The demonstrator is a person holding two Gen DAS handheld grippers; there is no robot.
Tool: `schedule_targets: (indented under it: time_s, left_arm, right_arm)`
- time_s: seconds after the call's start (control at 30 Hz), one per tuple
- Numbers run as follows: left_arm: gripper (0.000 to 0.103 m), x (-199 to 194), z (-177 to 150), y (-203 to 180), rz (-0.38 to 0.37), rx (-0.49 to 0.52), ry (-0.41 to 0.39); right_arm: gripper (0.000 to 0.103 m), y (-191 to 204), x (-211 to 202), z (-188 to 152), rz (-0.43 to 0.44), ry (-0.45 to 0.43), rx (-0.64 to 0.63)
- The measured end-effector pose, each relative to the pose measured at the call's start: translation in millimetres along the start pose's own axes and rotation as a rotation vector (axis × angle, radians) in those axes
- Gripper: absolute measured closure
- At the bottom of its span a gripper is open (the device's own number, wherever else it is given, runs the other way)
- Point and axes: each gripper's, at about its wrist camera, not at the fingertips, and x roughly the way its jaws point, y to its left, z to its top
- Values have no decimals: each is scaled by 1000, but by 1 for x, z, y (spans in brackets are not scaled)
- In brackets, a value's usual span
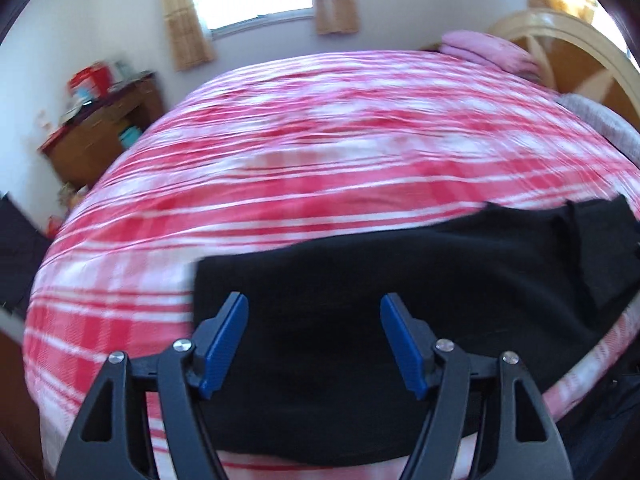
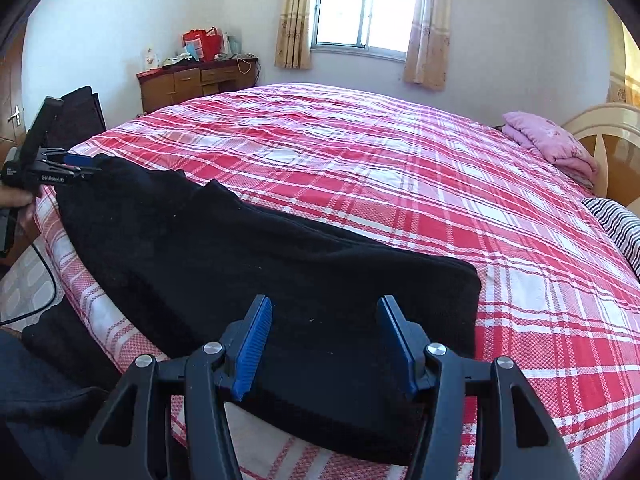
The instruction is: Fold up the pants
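Note:
Black pants (image 2: 248, 264) lie stretched along the near edge of a bed with a red and white plaid cover (image 2: 400, 168). In the left wrist view, which is motion-blurred, the pants (image 1: 400, 280) run off to the right. My left gripper (image 1: 314, 312) is open and empty above one end of the pants. It also shows far left in the right wrist view (image 2: 86, 166), at the pants' far end. My right gripper (image 2: 324, 312) is open and empty above the other, squared-off end.
A pink folded blanket (image 2: 548, 140) and a striped pillow (image 2: 616, 220) lie by the headboard (image 2: 612, 136) at right. A wooden dresser (image 2: 196, 80) with bags stands by the far wall, under a curtained window (image 2: 360, 12). A cable (image 2: 44, 272) hangs at left.

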Motion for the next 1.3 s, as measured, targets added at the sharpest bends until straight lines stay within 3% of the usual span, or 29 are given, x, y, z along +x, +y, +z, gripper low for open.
schedule_targets:
  time_s: [0.13, 0.27, 0.37, 0.47, 0.63, 0.73, 0.83, 0.87, 0.97, 1.1, 1.3]
  left_arm:
    - [29, 7, -7, 37, -14, -101, 11]
    - [28, 24, -19, 57, -102, -216, 56]
    - [23, 23, -25, 56, -142, -228, 32]
    - [23, 21, -25, 55, -163, -228, 35]
    - [24, 17, -35, 64, -264, -254, 38]
    - [40, 16, -38, 68, -302, -281, 38]
    - [80, 21, -38, 72, -340, -308, 53]
    - [81, 22, -40, 76, -382, -345, 55]
    - [82, 17, -38, 77, -401, -366, 45]
    - [82, -2, -28, 75, -493, -401, -11]
    - [82, -38, 8, 37, -633, -336, -98]
  right_arm:
    - [46, -2, 2, -1, -9, 5, 6]
    - [46, -3, 3, -1, -11, 5, 13]
    - [46, -2, 3, -1, -12, 8, 11]
    - [46, 0, 5, -2, -13, 15, 3]
    - [46, 4, 4, -3, -13, 9, -10]
    - [46, 6, 5, -3, -13, 11, -14]
    - [46, 7, 5, -4, -16, 11, -17]
    - [45, 7, 5, -4, -17, 10, -18]
    - [46, 7, 3, -3, -21, 3, -18]
    - [45, 4, 2, -3, -29, 0, -8]
    - [46, -8, -6, 5, -60, -16, 12]
